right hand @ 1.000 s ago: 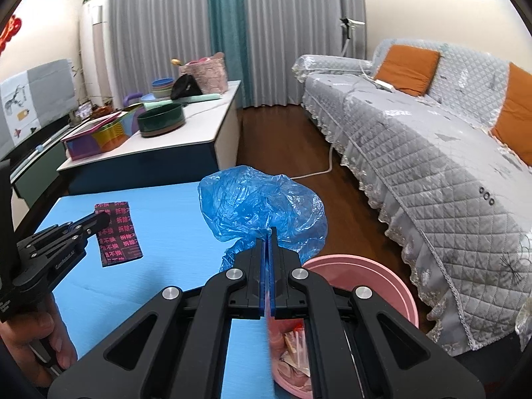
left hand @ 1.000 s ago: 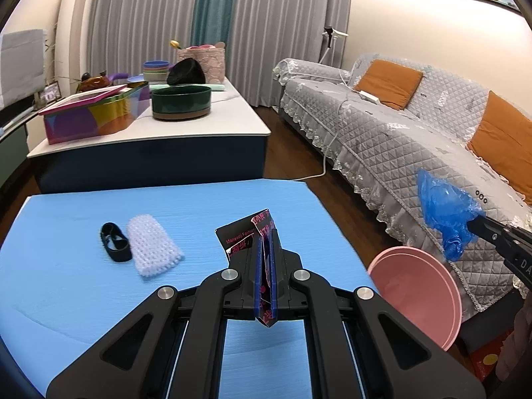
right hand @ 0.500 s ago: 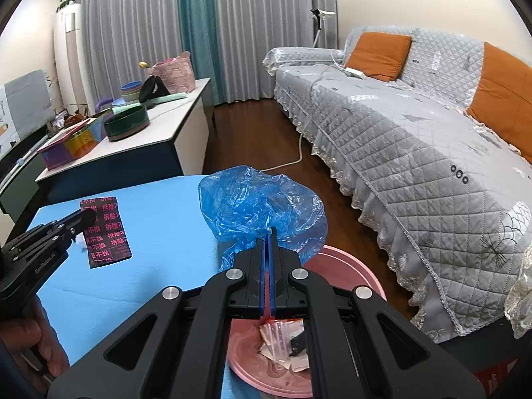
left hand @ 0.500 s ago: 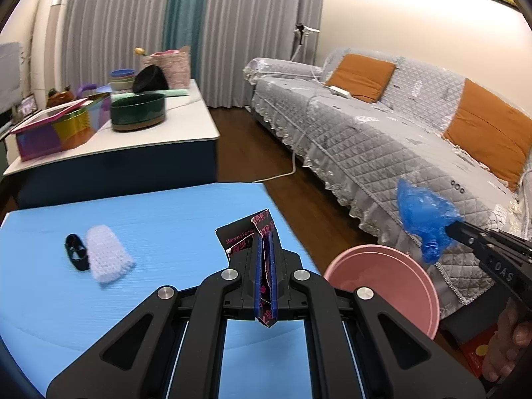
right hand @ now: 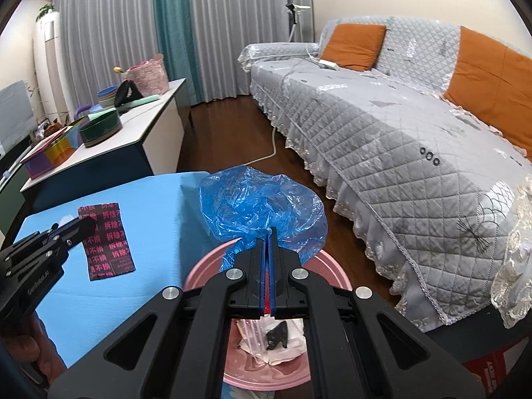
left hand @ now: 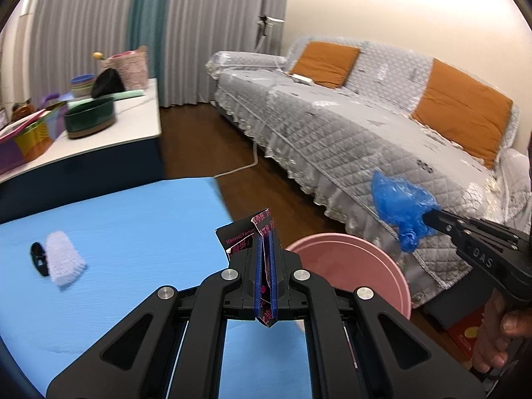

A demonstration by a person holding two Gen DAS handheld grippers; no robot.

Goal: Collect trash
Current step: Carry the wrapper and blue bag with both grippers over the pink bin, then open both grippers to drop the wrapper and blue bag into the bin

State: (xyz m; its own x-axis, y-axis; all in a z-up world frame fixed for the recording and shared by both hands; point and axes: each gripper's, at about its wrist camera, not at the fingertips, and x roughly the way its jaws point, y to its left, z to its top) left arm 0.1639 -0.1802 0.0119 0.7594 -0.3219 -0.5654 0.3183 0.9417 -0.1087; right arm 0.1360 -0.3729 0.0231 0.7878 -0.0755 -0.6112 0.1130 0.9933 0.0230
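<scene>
On the blue counter (left hand: pixel 126 219) at far left, a black band (left hand: pixel 39 259) and white mesh sleeve (left hand: pixel 63 262) still await collection. The left gripper (left hand: pixel 265 279) has its jaws clenched on a black wrapper (left hand: pixel 239 237). The pink bin (right hand: pixel 212 266) already holds scraps, and above it the right gripper (right hand: pixel 268 269) grasps a blue bag (right hand: pixel 262 206)

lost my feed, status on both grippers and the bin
Left gripper shut on black packet. Right gripper shut on blue plastic bag, over pink bin. Nothing blocking.
</scene>
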